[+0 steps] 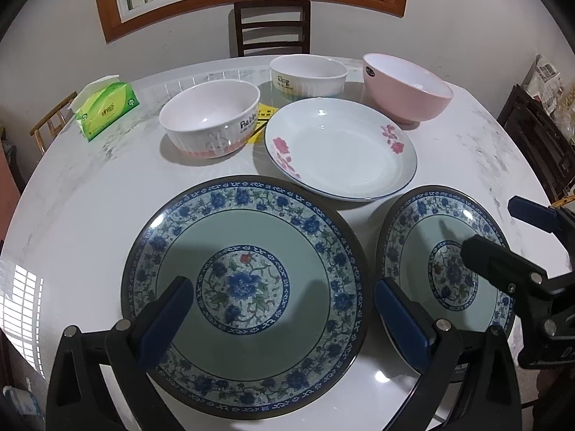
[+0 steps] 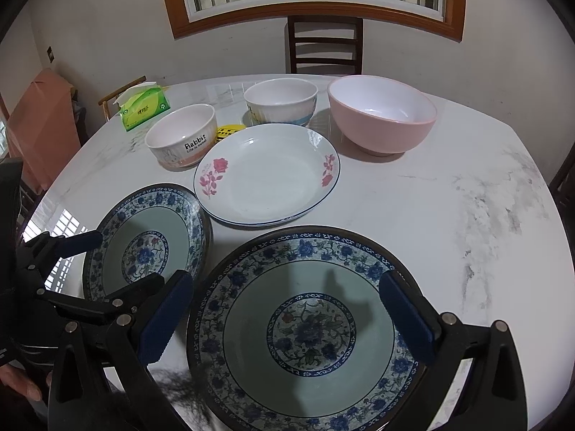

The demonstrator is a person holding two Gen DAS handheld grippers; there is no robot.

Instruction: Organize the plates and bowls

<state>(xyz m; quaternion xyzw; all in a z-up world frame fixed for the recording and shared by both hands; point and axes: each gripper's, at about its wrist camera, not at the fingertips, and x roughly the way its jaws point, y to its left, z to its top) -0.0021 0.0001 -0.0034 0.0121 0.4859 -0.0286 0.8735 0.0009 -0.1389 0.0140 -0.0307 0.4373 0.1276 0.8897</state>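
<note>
Two blue-patterned plates lie flat on the tabletop, side by side with rims nearly touching: the left plate sits directly under and ahead of the left gripper, the right plate likewise beneath the right gripper. Beyond both pairs of jaws lies a white rose plate, and further off stand a rabbit bowl, a second white bowl and a pink bowl. All six pieces are set out singly, none stacked, so the organizing appears not yet begun; such spacing leaves each rim free to be gripped. Both grippers hover low over their plates, tilted forward and downward, jaws spread wide and holding nothing. Each plate is broader than the jaw opening, so a grasp would probably have to take the rim edge. A tissue pack lies far left beyond the jaws, a chair behind the tabletop.
</note>
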